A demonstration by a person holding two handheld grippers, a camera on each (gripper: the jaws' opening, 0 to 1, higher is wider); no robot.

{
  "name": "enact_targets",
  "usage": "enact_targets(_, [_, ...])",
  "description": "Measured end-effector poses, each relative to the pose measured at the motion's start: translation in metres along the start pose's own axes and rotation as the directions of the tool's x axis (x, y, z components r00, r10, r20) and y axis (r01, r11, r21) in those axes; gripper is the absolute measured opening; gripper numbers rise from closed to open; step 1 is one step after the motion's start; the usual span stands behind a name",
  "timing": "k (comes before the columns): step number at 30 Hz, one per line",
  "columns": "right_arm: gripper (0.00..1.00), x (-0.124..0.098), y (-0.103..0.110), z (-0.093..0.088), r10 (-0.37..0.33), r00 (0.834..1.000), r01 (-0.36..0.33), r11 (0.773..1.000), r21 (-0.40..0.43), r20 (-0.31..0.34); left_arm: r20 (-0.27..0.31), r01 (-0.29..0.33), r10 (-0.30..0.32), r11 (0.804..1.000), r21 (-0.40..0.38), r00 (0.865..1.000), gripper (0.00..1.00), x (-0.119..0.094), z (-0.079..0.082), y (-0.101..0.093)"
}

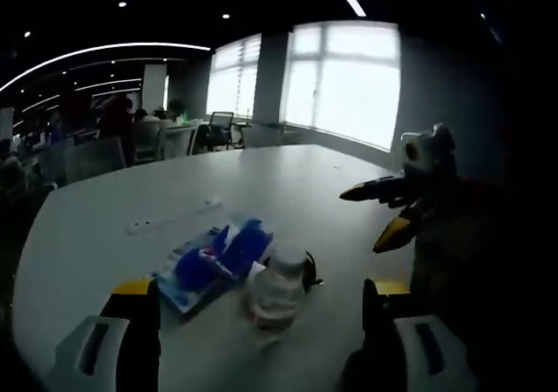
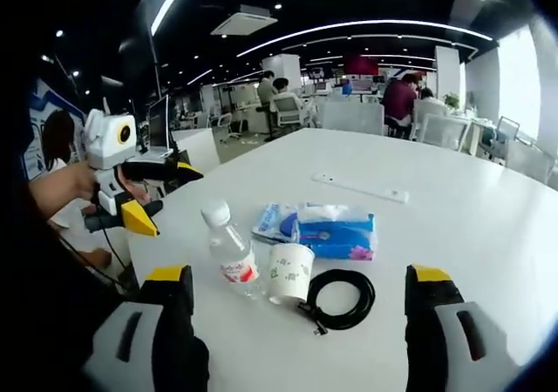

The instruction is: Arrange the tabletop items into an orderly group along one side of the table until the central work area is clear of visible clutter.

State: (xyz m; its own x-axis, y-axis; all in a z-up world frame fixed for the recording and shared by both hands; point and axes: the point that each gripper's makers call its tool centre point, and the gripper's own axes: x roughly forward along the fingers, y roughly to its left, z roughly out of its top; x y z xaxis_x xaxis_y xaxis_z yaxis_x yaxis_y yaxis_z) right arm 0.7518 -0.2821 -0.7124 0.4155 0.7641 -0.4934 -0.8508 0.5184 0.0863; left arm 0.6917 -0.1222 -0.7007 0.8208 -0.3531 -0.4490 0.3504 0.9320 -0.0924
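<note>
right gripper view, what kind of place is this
Most likely an open-plan office: a large white table, rows of desks with office chairs and seated people behind it, and long ceiling strip lights.

Black cable [image 1: 310, 276] mostly hidden behind the paper cup [image 1: 287, 266]; cup lettering [image 2: 281, 274] too small to read.

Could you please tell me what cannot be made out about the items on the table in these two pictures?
- Paper cup: its inside faces away in the right gripper view.
- Black cable: mostly hidden behind the water bottle in the left gripper view.
- Tissue pack: print too small to read.
</note>
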Motion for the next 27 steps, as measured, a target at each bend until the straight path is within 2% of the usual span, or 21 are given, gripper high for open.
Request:
enact_targets(6, [1.0, -0.005, -0.01, -0.008, -0.031, 0.999, 0.03, 0.999, -0.022, -0.028, 0.021, 0.001, -0.001, 1.0, -0.001, 1.0, 0.91, 0.006, 0.007, -0.001])
enact_targets(12, [1.0, -0.008, -0.02, -0.011, -0.054, 0.998, 0.054, 0.999, -0.001, -0.028, 0.03, -0.001, 0.001, 1.0, 0.001, 1.0, 0.89, 0.013, 0.01, -0.003])
enact_targets(18, [1.0, -0.011, -0.028, -0.018, -0.08, 0.996, 0.081, 0.997, 0.014, -0.044, 0.037, 0.032, -0.033, 0.999, 0.024, 0.999, 0.77, 0.022, 0.012, -0.014])
enact_targets(27, [0.99, -0.014, -0.037, -0.024, -0.113, 0.992, 0.115, 0.993, 0.029, -0.052, 0.06, 0.041, -0.043, 0.999, 0.026, 0.997, 0.62, 0.038, 0.016, -0.023])
